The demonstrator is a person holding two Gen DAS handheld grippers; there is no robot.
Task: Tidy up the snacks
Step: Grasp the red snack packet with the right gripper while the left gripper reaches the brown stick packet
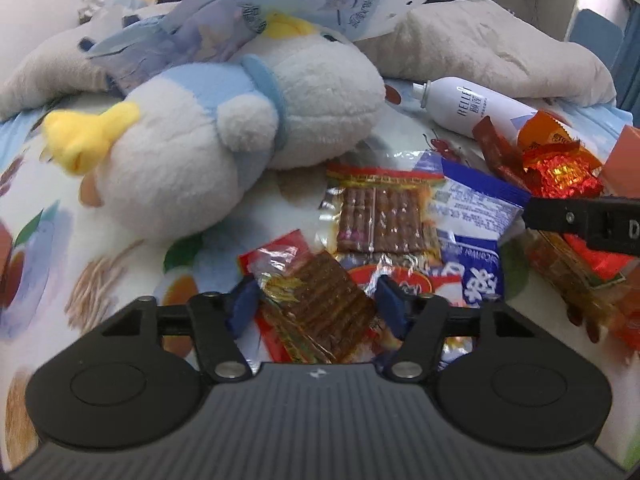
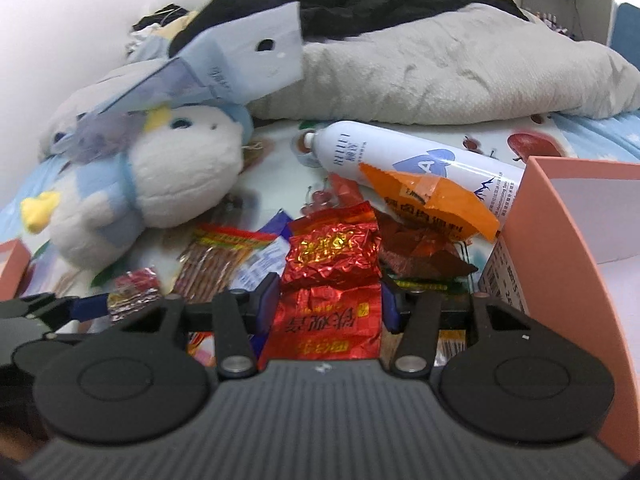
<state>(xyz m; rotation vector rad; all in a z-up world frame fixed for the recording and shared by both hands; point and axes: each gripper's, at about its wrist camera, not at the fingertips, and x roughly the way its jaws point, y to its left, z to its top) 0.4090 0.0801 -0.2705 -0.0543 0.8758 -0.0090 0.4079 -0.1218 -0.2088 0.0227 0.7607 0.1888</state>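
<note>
Snacks lie heaped on a fruit-print bedsheet (image 1: 120,248). The left gripper (image 1: 316,300) has its blue pads pressed against a clear packet of brown spicy strips (image 1: 320,304); the right gripper (image 2: 328,300) clamps a red foil packet (image 2: 332,280) printed with gold Chinese characters (two such foil packs show, one above the other). One white spray bottle (image 2: 400,160) reads "RELLET". One plush duck (image 1: 208,136) lies beside the pile, and a pink box (image 2: 580,240) stands at right.

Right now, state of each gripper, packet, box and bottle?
left gripper: shut on brown strip snack packet
right gripper: shut on red foil packet
pink box: open, looks empty
white spray bottle: lying on its side
orange packet: resting against the bottle
</note>
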